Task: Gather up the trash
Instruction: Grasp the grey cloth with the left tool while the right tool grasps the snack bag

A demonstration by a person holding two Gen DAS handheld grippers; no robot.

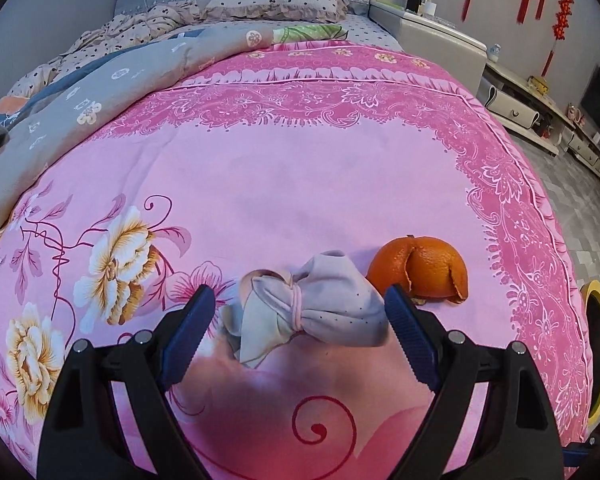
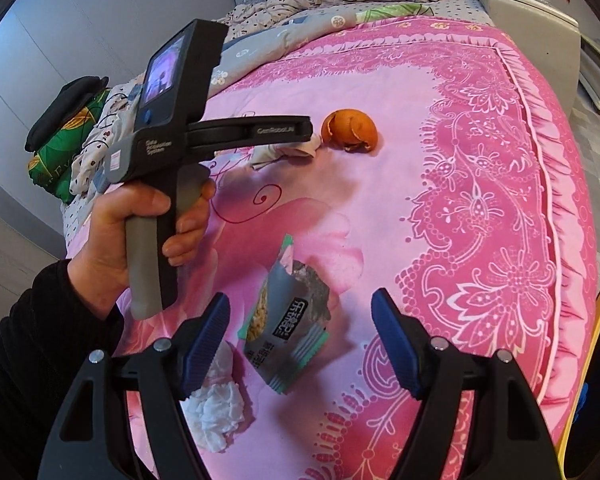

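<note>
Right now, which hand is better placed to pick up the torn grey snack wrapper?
Right. The torn grey snack wrapper lies between the right tool's open jaws, while the left tool brackets the tied grey cloth bundle farther up the bed.

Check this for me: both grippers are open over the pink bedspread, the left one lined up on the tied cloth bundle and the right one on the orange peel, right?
Not quite. The right gripper is lined up on the torn snack wrapper, as the right wrist view shows; the orange peel lies farther up the pink bedspread. The left gripper is indeed open around the tied cloth bundle.
</note>
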